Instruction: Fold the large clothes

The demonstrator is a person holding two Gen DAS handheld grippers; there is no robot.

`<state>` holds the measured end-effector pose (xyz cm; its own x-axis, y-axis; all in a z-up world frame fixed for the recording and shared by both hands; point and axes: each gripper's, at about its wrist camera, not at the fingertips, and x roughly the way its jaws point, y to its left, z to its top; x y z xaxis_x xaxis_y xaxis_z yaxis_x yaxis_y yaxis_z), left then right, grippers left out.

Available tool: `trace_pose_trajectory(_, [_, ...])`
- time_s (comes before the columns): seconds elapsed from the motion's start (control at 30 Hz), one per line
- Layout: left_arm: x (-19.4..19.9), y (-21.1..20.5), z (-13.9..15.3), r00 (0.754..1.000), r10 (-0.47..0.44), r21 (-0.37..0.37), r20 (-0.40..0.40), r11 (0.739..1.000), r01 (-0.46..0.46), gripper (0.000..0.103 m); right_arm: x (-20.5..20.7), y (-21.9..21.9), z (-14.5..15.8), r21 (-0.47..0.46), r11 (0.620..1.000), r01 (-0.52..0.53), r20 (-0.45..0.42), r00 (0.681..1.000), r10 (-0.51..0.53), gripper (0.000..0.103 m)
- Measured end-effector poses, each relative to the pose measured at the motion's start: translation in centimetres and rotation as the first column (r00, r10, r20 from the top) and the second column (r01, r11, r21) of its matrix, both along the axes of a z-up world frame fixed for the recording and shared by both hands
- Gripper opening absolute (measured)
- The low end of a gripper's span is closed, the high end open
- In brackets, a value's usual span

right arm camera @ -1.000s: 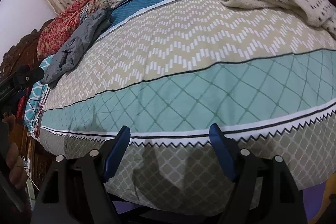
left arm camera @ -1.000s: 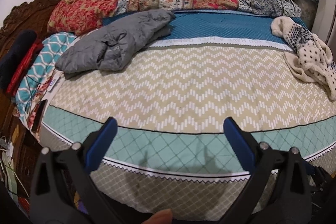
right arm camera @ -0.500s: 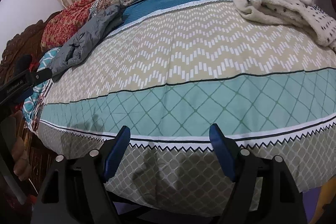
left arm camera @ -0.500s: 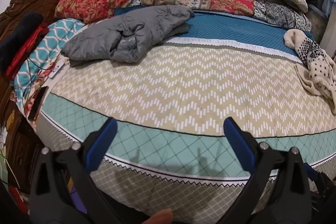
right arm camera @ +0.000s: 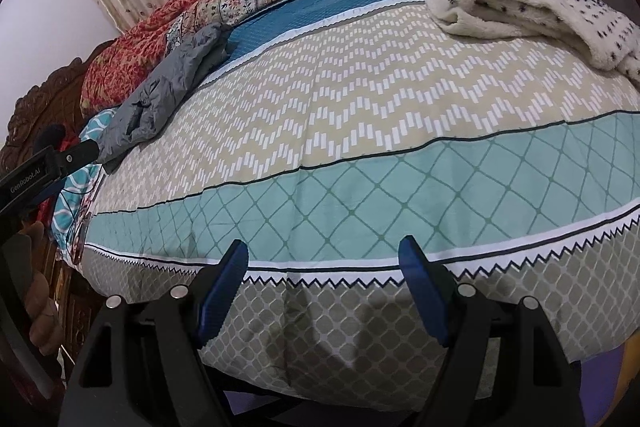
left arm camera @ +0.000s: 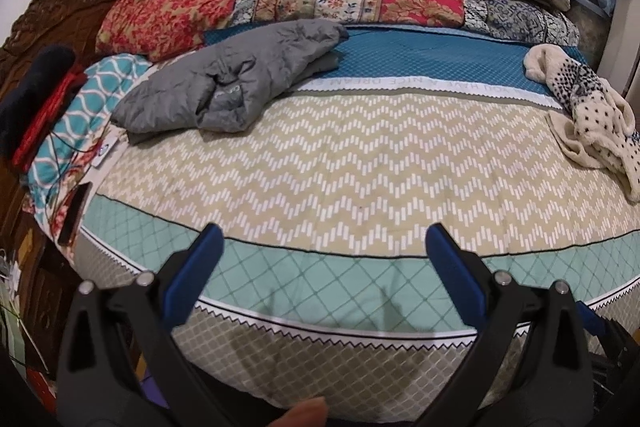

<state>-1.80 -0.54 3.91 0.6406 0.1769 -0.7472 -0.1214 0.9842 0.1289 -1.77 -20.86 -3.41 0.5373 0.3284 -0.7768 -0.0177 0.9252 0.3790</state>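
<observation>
Your left tongs (left arm camera: 324, 247) and right tongs (right arm camera: 324, 261) are spread, holding nothing. Two garments on the bed (left arm camera: 360, 163) — grey jacket (left arm camera: 236, 87) far left ahead, spotted cream fleece (right arm camera: 528, 3) far right. Sheet reads "HAVE A NICE DREAM"; tool marked "GenRobot.AI".

Both views are evenly and softly lit; faint shadows are cast on the bedsheet (left arm camera: 360, 163) just ahead of the fingers, and strong fisheye bending is seen at the edges
</observation>
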Motion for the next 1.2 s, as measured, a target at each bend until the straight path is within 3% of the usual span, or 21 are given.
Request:
trace_pose_trajectory(0.47, [-0.1, -0.5, 0.3, 1.0, -0.004, -0.002, 0.01, 1.0, 0.004, 0.097, 0.0, -0.1, -0.1, 0.006, 1.0, -0.013, -0.012, 1.0, 0.013, 0.08])
trace_pose_trajectory(1.03, [-1.0, 5.7, -0.8, 0.999, 0.035, -0.07, 0.015, 0.997, -0.034, 0.097, 1.0, 4.7, 0.7, -0.085, 0.993, -0.082, -0.02, 0.997, 0.08, 0.08])
trace_pose_trajectory(1.2, [-1.4, 7.4, -0.5, 0.998, 0.04, -0.093, 0.043, 0.995, -0.036, 0.097, 1.3, 6.0, 1.9, -0.117, 0.989, -0.096, 0.014, 0.995, 0.098, 0.08])
